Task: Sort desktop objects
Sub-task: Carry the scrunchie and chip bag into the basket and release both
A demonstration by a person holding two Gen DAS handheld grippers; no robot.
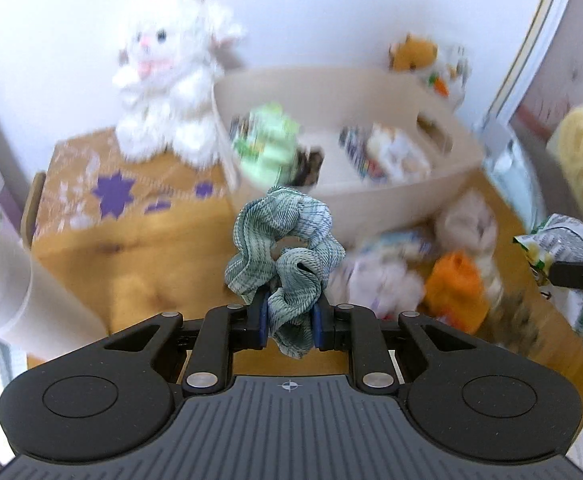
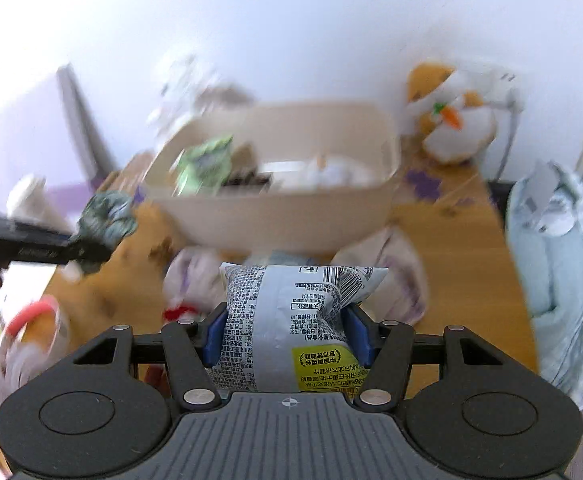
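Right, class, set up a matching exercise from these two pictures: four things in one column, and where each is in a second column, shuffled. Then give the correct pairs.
Things
1. green scrunchie
2. snack packet
3. white plush bunny
4. green packet

Places
A. inside the beige tub
B. between the fingers of the right gripper
C. sitting on the desk left of the tub
D. between the fingers of the left gripper

Pairs: 1-D, 2-B, 3-C, 4-A
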